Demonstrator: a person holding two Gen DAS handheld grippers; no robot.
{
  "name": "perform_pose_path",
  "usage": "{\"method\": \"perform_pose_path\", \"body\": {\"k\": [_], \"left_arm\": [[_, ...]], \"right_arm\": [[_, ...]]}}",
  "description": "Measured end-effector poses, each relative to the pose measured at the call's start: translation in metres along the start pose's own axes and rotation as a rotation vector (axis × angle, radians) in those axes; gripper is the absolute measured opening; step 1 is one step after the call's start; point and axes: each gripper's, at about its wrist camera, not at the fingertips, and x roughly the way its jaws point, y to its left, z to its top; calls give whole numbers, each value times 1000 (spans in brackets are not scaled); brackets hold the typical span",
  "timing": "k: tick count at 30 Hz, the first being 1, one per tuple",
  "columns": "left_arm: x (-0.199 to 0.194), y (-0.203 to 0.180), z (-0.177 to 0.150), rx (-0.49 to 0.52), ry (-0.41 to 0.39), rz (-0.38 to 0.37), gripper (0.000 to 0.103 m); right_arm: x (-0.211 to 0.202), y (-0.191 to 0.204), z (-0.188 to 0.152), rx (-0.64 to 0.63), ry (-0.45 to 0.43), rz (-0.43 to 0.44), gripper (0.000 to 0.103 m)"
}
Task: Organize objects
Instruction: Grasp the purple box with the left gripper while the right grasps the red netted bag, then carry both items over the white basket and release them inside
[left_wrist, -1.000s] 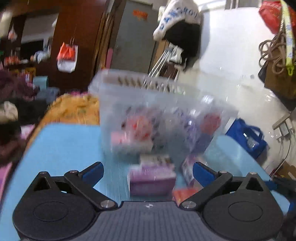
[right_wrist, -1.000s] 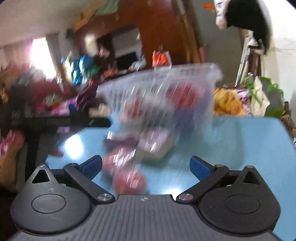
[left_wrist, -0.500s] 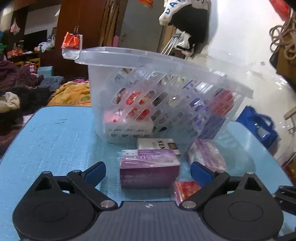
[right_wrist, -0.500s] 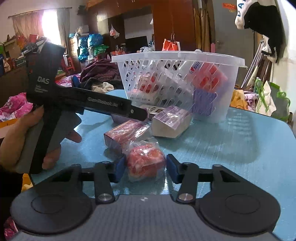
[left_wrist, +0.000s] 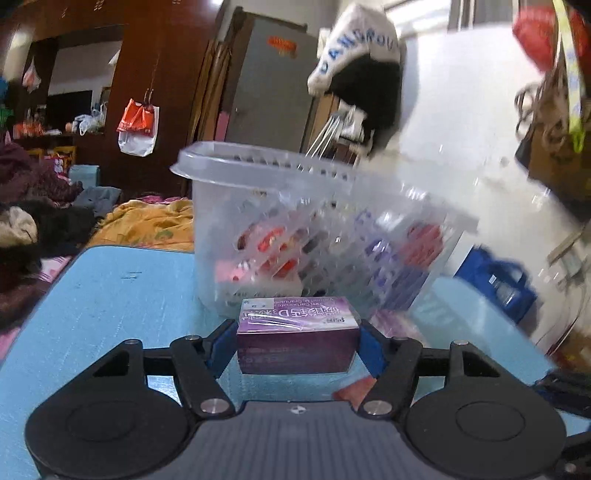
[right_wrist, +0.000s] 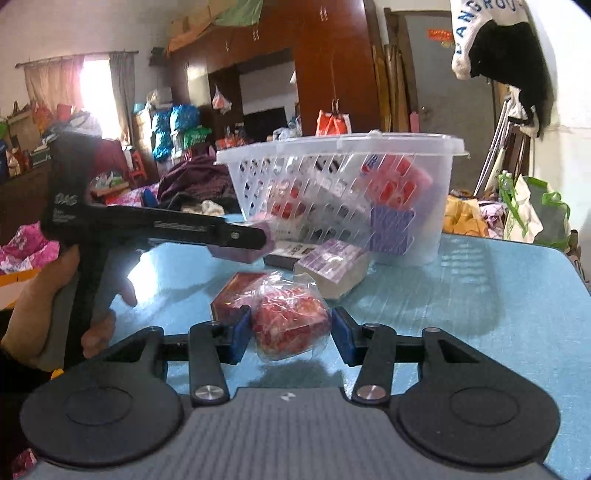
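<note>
Behind the left gripper (left_wrist: 297, 345): basket (left_wrist: 317, 236) blurred, contents unreadable.
Left gripper: jaws just closing, clamped on purple box (left_wrist: 297, 338), near the basket.
Right gripper (right_wrist: 290, 334): pinching red wrapped packet (right_wrist: 290, 323), nearer than the basket.

"DAS" in white on the black handle of the left gripper (right_wrist: 66, 201) at nine o'clock, "DANGROU" in blue letters on the white hanging cloth (left_wrist: 354, 48) at one o'clock, "Carbonate" partly legible, inverted, on the purple box (left_wrist: 297, 334) at centre
</note>
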Motion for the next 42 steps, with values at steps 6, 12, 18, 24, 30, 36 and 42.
{"method": "perform_pose_path", "body": {"k": [6,12,18,24,30,36,42], "left_arm": [[-6,5,0,-37,-56,-34,71],[-9,-1,-1,-7,-90,-34,71],[-13,4,-2,-20,-109,-39,71],[-14,4,-2,-9,-115,-36,71],[-16,6,-3,-25,-126,-29,71],[-18,5,-3,-22,-137,-27,71],[-29,7,-3,-31,-182,-58,71]], "right_arm": [[-2,-4,0,20,-32,-14,50],[-1,-6,0,26,-34,-15,50],[-1,-5,-1,24,-33,-15,50],[0,-5,-2,23,-36,-18,50],[-1,-5,-2,19,-41,-21,50],[-2,-3,-3,5,-55,-26,50],[-9,-2,-2,1,-108,-49,50]]}}
